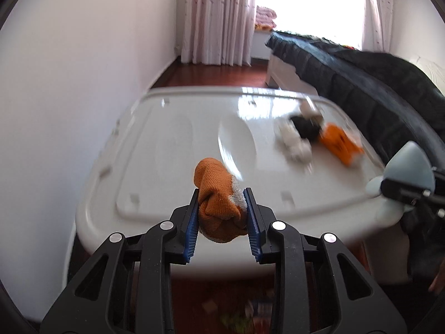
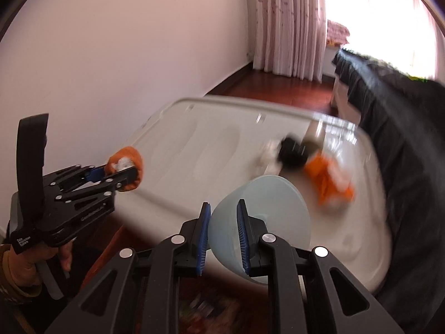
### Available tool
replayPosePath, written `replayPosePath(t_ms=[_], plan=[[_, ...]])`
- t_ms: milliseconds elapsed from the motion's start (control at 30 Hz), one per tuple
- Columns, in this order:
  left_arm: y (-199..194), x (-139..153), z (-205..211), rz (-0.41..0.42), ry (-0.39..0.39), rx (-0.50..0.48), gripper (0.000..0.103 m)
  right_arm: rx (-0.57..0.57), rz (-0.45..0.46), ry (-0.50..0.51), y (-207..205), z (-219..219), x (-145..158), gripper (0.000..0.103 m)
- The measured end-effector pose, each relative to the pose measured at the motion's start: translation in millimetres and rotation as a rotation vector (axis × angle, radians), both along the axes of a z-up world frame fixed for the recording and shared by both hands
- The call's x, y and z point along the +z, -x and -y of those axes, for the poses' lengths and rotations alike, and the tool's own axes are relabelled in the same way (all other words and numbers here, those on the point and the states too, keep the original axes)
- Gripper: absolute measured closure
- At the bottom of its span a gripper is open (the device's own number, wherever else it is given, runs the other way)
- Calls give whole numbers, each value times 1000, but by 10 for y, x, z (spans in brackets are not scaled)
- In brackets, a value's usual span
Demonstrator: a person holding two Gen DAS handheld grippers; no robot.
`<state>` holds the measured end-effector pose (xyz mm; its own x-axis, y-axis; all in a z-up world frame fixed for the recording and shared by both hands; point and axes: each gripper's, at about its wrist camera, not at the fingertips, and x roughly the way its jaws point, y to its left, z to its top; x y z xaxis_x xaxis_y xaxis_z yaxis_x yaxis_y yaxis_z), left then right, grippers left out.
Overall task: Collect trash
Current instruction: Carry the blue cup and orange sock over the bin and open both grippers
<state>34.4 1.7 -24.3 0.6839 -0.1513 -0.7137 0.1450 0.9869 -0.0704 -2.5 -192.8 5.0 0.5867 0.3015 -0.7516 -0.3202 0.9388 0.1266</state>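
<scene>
The left gripper is clamped on an orange sock above the white lid, the right gripper pinches a pale-blue bowl's rim, and blurred socks lie at two o'clock

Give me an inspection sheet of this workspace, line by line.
Surface: white plastic lid, glossy, used as tabletop.
Job's things: orange cloth clamped in left gripper; pale blue bowl held at its rim by right gripper.
Clutter: blurred pile of white, black and orange pieces on the lid's far right.
Grippers: both shut on their loads, above the lid's near edge.
Cables: nothing seen.
Surroundings: white wall, pink curtains, bright window, dark bedding, wood floor.
</scene>
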Motion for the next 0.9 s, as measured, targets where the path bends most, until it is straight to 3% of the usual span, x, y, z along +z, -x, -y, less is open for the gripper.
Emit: replayPosePath(t_ms=[200, 367, 667, 700, 767, 800, 833, 900], plan=[[568, -445, 42, -97, -20, -55, 74, -45, -153, -16, 551, -135, -596, 84], [763, -713, -31, -171, -5, -38, 74, -76, -225, -2, 699, -167, -931, 84], [769, -815, -113, -197, -7, 3, 69, -64, -239, 99, 754, -209, -1143, 82], [765, -817, -123, -202, 2, 9, 60, -64, -232, 124, 755, -230, -1151, 77], [772, -810, -142, -203, 7, 39, 40, -81, -184, 169, 766, -254, -1130, 27], [776, -794, -148, -194, -2, 61, 27, -91, -159, 177, 780, -251, -1105, 21], [774, -773, -151, -182, -9, 74, 22, -93, -147, 177, 778, -245, -1086, 20], [766, -738, -137, -162, -24, 79, 21, -103, -143, 165, 757, -224, -1066, 20]])
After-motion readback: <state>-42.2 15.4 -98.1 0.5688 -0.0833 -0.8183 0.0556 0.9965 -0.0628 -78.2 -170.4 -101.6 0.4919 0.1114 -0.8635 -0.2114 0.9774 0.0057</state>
